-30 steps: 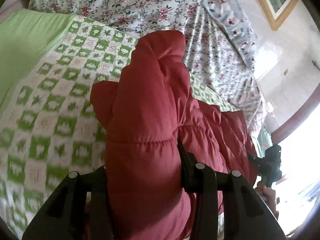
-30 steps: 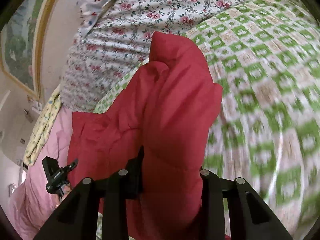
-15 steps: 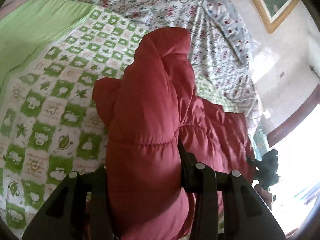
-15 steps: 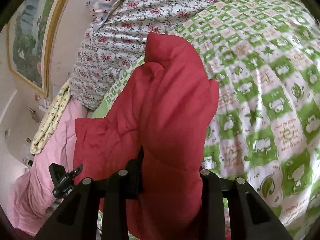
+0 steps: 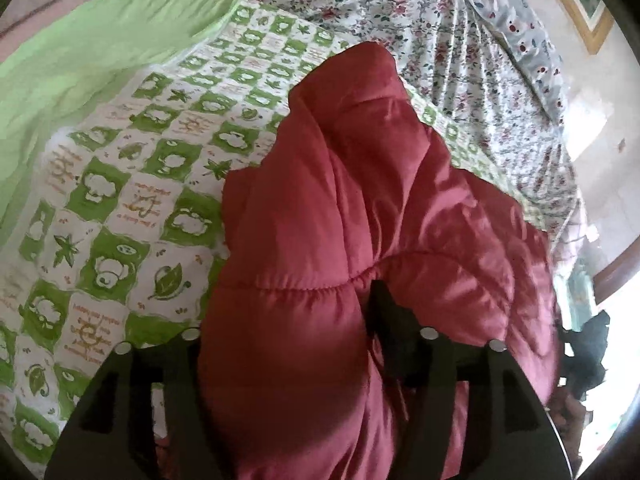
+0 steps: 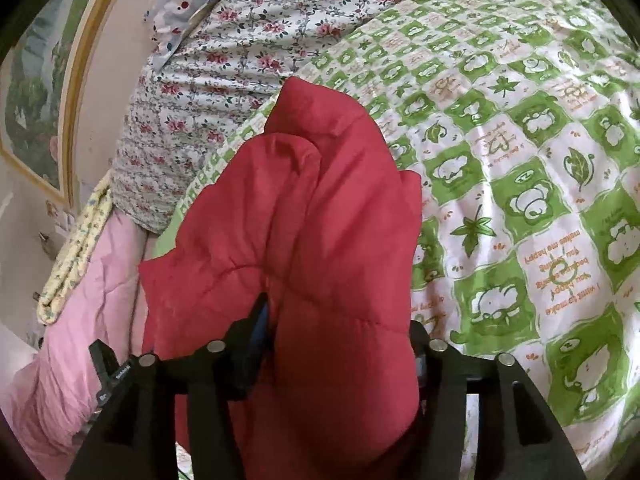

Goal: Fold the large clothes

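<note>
Jacket (image 5: 360, 220): red, quilted, puffy; judged soft, light, bulky, slick-shelled. It is bunched and lifted over the quilt (image 5: 120, 200). Left gripper (image 5: 288, 344) and right gripper (image 6: 340, 344) each clamp a thick fold; hold at seams advised. Green-checked quilt lies from 9 to 12 o'clock in the left view; floral sheet (image 5: 460, 60) at 1 o'clock.

Orange print on white squares of the green checked quilt (image 6: 520, 128), upside down in right wrist view; only "makes me happy" partly legible, rest blurred. Same print in left wrist view (image 5: 140, 200): unreadable. White lettering on black device (image 6: 116, 372): too small to read
</note>
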